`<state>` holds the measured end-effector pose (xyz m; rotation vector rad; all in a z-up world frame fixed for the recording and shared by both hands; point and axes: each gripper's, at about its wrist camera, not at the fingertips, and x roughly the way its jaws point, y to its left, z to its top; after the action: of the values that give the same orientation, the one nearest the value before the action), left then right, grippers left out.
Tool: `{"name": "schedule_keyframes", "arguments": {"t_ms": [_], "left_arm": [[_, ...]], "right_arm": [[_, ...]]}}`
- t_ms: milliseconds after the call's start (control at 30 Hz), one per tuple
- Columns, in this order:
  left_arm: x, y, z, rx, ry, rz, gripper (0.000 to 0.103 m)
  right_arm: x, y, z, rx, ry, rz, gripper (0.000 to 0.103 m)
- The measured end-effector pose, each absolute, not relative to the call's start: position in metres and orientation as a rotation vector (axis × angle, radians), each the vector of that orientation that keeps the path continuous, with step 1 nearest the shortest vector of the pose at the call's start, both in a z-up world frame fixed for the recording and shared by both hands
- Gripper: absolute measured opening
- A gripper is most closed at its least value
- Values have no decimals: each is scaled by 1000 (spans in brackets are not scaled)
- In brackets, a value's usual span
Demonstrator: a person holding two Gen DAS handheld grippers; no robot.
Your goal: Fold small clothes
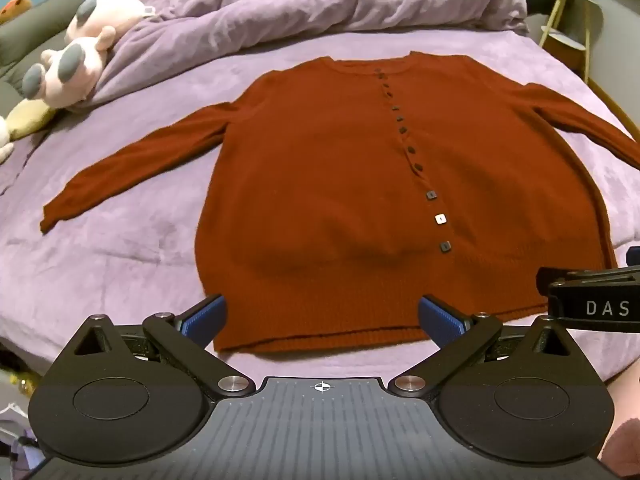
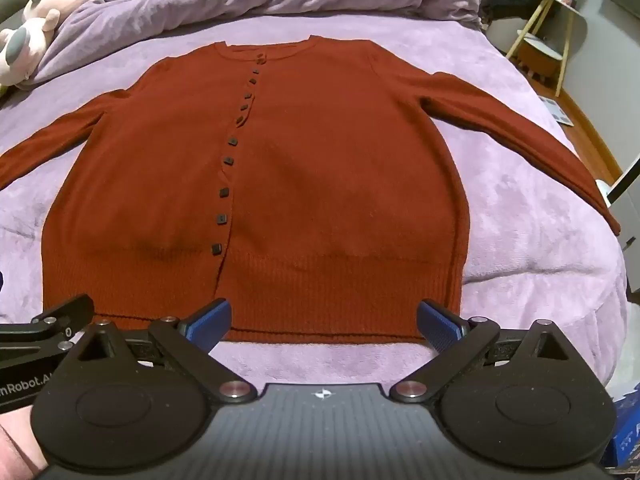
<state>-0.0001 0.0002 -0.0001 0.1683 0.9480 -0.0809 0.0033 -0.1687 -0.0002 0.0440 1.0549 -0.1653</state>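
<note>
On the bed [image 1: 120, 264], front side up, we see the rust-red cardigan [image 1: 320, 184] spread flat on a lilac cover, both sleeves stretched out to the sides and its ribbed hem nearest to us. It is buttoned, with a row of small square buttons [image 1: 431, 195] running from the neckline to the hem; most look dark, and 1 catches the light and looks white in the left wrist view only.

Beyond the collar lies a rumpled purple duvet [image 1: 320, 4], near the neckline but not touching it as far as we can tell. A pink plush toy [image 1: 76, 56] with grey paws rests at the far left corner of the bed, well apart from the left sleeve. Nothing lies on the cardigan itself.

Our left tool [image 1: 322, 318] hangs over the hem with its 2 blue pads spread wide and nothing between them but the knit below; whether they touch it we cannot tell. Our right tool [image 2: 323, 320] hangs the same way over the hem, fully spread and holding nothing.

The right wrist view shows the whole right sleeve [image 2: 532, 148] to its cuff and a gold-legged side stand [image 2: 548, 36] past the bed; the left wrist view shows the whole left sleeve [image 1: 132, 176], with the right one cut off at the edge.
</note>
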Motion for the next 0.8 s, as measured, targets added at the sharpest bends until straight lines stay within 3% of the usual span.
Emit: {"name": "schedule_keyframes", "arguments": {"t_ms": [800], "left_arm": [[3,4,-8,135,986,-97,103]], "right_arm": [[4,-167,0,50,1056,-164,99]]}}
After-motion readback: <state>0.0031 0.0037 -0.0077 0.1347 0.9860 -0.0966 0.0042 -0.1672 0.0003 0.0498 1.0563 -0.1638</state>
